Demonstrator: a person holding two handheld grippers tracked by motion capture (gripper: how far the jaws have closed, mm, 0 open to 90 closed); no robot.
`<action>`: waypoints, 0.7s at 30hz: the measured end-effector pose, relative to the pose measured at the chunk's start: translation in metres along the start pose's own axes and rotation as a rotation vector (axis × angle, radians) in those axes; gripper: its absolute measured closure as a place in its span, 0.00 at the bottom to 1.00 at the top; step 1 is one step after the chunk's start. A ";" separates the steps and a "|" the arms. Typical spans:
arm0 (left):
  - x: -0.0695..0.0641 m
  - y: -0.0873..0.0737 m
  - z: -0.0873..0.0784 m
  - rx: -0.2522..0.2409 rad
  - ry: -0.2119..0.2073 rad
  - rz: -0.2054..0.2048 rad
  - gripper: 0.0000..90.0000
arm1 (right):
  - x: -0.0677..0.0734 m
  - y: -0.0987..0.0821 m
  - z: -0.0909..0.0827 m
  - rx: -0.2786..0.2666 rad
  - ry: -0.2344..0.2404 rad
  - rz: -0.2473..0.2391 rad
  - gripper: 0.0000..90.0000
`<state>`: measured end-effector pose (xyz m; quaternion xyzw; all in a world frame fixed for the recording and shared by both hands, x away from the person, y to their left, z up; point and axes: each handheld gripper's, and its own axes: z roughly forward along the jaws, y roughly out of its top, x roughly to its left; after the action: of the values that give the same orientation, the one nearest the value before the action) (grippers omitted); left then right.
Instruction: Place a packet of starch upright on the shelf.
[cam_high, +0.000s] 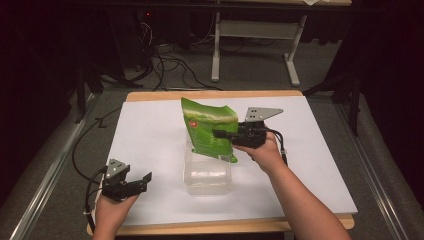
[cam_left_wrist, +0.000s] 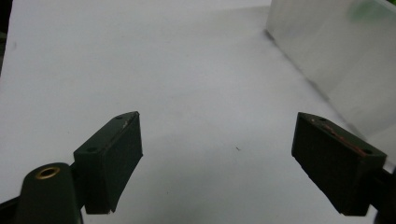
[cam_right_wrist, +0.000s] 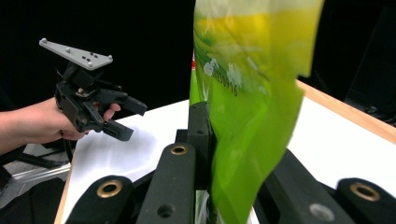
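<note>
Both my hands are out: my right gripper (cam_high: 223, 134) clamps the green bag (cam_high: 210, 131) above the clear container (cam_high: 207, 175). My left gripper (cam_high: 142, 181) rests spread wide on the surface (cam_high: 150, 130). The bag's print is blurred.

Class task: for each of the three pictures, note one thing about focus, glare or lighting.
High view: the white table top is brightly lit, the room behind dark. Left gripper view: the clear container at upper right is soft and hazy. Right gripper view: the green bag, close to the lens, is blurred and glows yellow-green.

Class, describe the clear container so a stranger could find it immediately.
Start at the white table. Near its middle, just below the green bag held in the right gripper, stands the clear container. It alone is see-through and boxy.
</note>
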<state>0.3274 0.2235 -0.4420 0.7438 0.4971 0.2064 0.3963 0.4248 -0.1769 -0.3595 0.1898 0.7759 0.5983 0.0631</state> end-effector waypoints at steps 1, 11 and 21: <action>-0.001 0.000 0.000 -0.002 0.000 -0.001 0.18 | -0.001 -0.001 0.004 0.004 0.015 0.004 0.91; -0.005 0.002 0.004 0.002 -0.020 0.007 0.18 | -0.003 -0.006 0.010 0.047 0.009 0.017 0.91; -0.009 0.005 0.005 -0.005 -0.029 0.012 0.18 | 0.003 -0.009 0.019 0.063 -0.006 0.007 0.91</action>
<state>0.3304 0.2121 -0.4404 0.7486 0.4866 0.1992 0.4040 0.4262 -0.1609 -0.3725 0.1962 0.7936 0.5732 0.0572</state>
